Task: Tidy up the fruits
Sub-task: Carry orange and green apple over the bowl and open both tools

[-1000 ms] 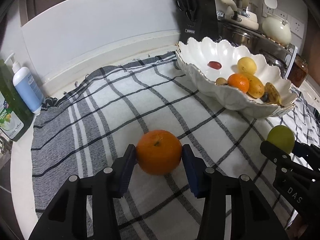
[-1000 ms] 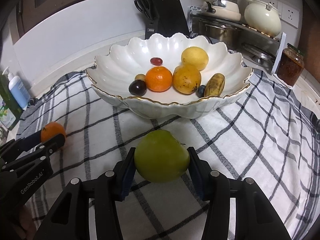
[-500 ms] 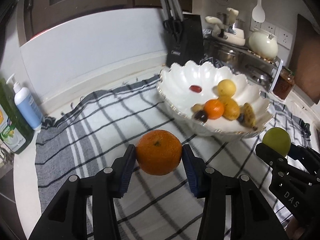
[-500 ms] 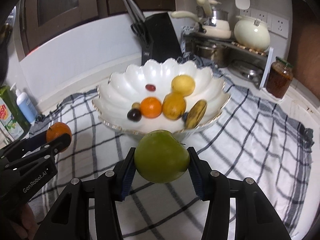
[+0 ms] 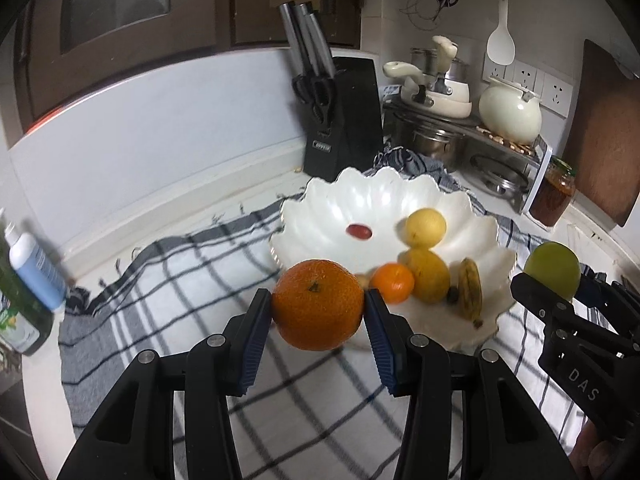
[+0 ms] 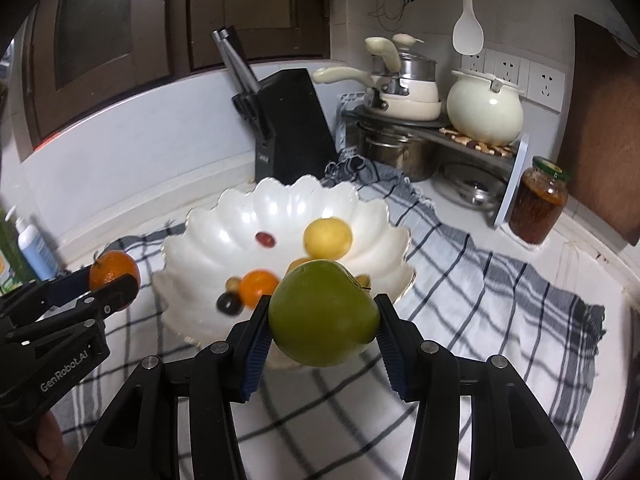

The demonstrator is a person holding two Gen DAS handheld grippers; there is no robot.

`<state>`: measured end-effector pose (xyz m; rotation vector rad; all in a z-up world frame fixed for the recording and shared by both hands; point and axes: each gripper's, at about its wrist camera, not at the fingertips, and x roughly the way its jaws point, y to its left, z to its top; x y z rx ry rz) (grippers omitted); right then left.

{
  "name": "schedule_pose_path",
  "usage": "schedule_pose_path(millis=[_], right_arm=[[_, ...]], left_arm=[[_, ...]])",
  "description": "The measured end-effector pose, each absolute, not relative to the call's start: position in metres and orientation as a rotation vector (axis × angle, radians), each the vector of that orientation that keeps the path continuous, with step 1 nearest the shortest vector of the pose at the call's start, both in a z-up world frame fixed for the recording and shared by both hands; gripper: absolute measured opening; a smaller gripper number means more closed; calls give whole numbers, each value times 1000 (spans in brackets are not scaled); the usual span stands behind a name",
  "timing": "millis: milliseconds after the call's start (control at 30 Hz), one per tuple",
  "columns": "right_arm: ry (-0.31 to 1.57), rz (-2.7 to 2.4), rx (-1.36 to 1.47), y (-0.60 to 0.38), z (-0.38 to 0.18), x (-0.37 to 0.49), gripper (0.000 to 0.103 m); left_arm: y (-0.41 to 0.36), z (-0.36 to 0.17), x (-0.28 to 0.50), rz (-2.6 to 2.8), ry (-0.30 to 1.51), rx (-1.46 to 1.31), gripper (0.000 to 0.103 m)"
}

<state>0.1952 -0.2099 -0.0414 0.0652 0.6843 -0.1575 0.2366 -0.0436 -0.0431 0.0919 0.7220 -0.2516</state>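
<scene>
My left gripper (image 5: 318,314) is shut on a large orange (image 5: 318,304) and holds it in the air just short of the near left rim of the white scalloped bowl (image 5: 320,224). My right gripper (image 6: 322,320) is shut on a green apple (image 6: 323,312), raised above the checked cloth in front of the bowl (image 6: 192,240). The bowl holds a small orange (image 5: 392,282), two yellow fruits, a spotted banana (image 5: 470,290), a red grape (image 5: 359,230) and a dark plum (image 6: 229,303). Each gripper shows in the other's view: the right (image 5: 552,280), the left (image 6: 114,280).
A grey checked cloth (image 6: 480,280) covers the counter. A black knife block (image 5: 342,116) stands behind the bowl. Pots and a cream kettle (image 6: 484,110) sit on a rack at the back right, with a jar (image 6: 538,200) beside it. Soap bottles (image 5: 32,268) stand at the left.
Both grippers have lifted their fruit off the cloth and risen. The bowl now sits lower and nearer the centre of both views.
</scene>
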Motion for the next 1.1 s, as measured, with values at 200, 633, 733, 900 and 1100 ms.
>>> schedule_pose_path(millis=[200,633,733,900,1100], right_arm=[[694,-161,62,-224,-44,221,50],[750,-141,68,-242,-70,274,50],[759,-136,65,-244,-73,281,50],[782,-130,63,-246,-79,289,50],[789,-129,62,-246,-81,290,51]], left_arm=[[-58,-48,263,-266,733,97,47],[-74,-76,317,-259,796,112,47],[-78,-80,324,-258,805,120,47],[-81,-89,330,-266,835,123,47],[-82,-93,326,-262,849,121,56]])
